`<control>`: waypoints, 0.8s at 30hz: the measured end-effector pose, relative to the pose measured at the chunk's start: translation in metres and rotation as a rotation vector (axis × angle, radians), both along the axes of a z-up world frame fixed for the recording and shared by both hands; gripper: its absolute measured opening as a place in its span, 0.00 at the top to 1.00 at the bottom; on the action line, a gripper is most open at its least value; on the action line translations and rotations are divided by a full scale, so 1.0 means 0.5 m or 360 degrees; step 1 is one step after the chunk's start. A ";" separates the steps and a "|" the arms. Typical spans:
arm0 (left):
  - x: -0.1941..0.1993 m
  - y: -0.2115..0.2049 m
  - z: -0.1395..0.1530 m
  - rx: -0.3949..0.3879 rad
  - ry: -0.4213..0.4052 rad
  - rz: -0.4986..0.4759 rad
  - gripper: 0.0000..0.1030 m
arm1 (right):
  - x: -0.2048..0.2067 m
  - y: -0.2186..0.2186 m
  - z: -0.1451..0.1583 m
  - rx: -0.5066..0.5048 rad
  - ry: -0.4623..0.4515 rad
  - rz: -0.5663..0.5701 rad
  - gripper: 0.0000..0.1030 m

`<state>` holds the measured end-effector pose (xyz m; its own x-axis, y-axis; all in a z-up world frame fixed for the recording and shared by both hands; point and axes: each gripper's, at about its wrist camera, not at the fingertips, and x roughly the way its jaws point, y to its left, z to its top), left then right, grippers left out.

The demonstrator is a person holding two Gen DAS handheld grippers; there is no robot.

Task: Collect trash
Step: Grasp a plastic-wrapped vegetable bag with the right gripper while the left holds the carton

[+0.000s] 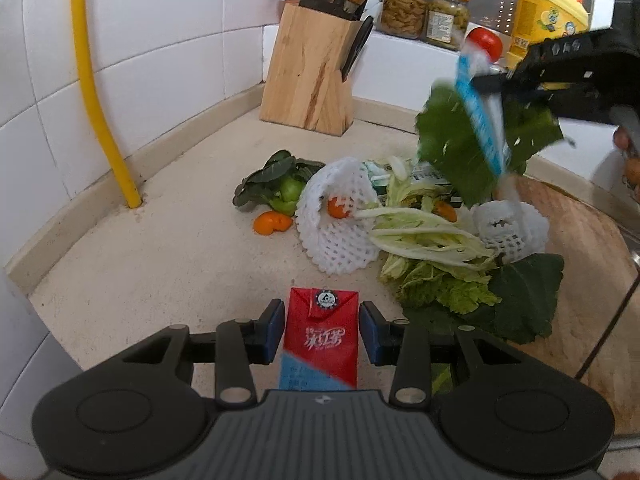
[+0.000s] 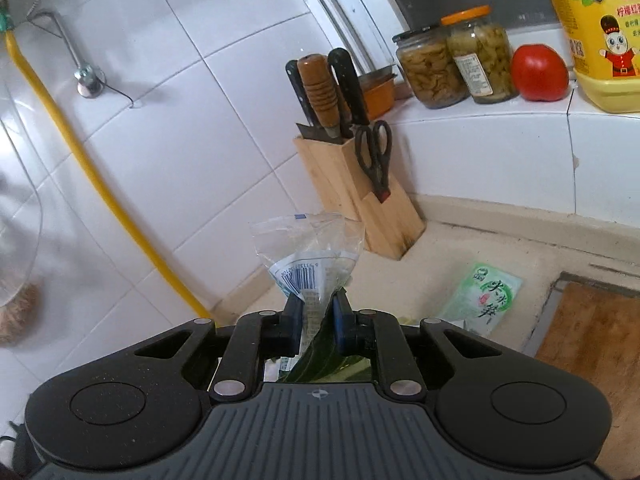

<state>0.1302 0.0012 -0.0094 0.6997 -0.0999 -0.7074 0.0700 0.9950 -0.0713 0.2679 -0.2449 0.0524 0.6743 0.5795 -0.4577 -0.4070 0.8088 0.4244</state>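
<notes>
Right gripper point(image 2: 317, 318) raised, pinching plastic wrapper point(image 2: 308, 258).

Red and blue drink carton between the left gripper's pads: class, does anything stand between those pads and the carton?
Nothing visible does. The red and blue drink carton sits directly between the left gripper's blue pads, with no scrap or leaf intervening; the leafy pile lies beyond it.

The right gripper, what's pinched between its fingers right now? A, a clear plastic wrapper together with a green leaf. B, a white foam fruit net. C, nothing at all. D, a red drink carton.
A: the right gripper is shut on a clear plastic wrapper with a barcode and a green leaf; the red drink carton sits in the left gripper.
</notes>
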 end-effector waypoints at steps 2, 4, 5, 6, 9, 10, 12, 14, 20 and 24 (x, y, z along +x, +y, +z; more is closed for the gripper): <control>-0.004 -0.001 -0.002 -0.0001 0.0001 -0.0007 0.67 | 0.004 0.007 -0.016 -0.0044 0.0077 0.0017 0.79; -0.005 -0.002 -0.007 0.0009 0.0004 -0.0012 0.67 | 0.010 0.003 -0.039 -0.0022 0.0195 0.0020 0.67; -0.007 -0.001 -0.012 0.0018 0.0011 -0.0012 0.67 | 0.006 0.005 -0.047 -0.0106 0.0166 -0.0051 0.59; -0.007 0.000 -0.016 0.0022 0.0017 -0.0012 0.67 | 0.002 0.010 -0.056 -0.0223 0.0125 -0.0106 0.55; -0.004 0.002 -0.031 0.0028 0.0058 -0.0029 0.65 | -0.006 0.009 -0.073 -0.0320 0.0133 -0.0095 0.39; -0.002 0.002 -0.037 0.0033 0.0074 -0.0032 0.65 | -0.013 0.011 -0.074 -0.0385 0.0112 -0.0061 0.25; 0.002 0.002 -0.047 0.0040 0.0096 -0.0037 0.65 | -0.025 0.012 -0.079 -0.0499 0.0096 -0.0034 0.17; 0.006 0.001 -0.056 0.0051 0.0104 -0.0047 0.65 | -0.032 0.004 -0.088 -0.0533 0.0124 0.0031 0.17; 0.036 0.000 -0.081 0.0003 0.0140 -0.0053 0.65 | -0.029 -0.012 -0.120 -0.0563 0.0181 0.0077 0.15; 0.047 -0.001 -0.087 -0.0014 0.0153 -0.0010 0.68 | 0.004 0.003 -0.154 -0.0422 0.0257 0.0078 0.48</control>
<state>0.1536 0.0005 -0.0528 0.6280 -0.1103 -0.7704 0.0684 0.9939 -0.0865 0.2700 -0.2433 -0.0247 0.5546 0.4558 -0.6962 -0.3927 0.8810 0.2639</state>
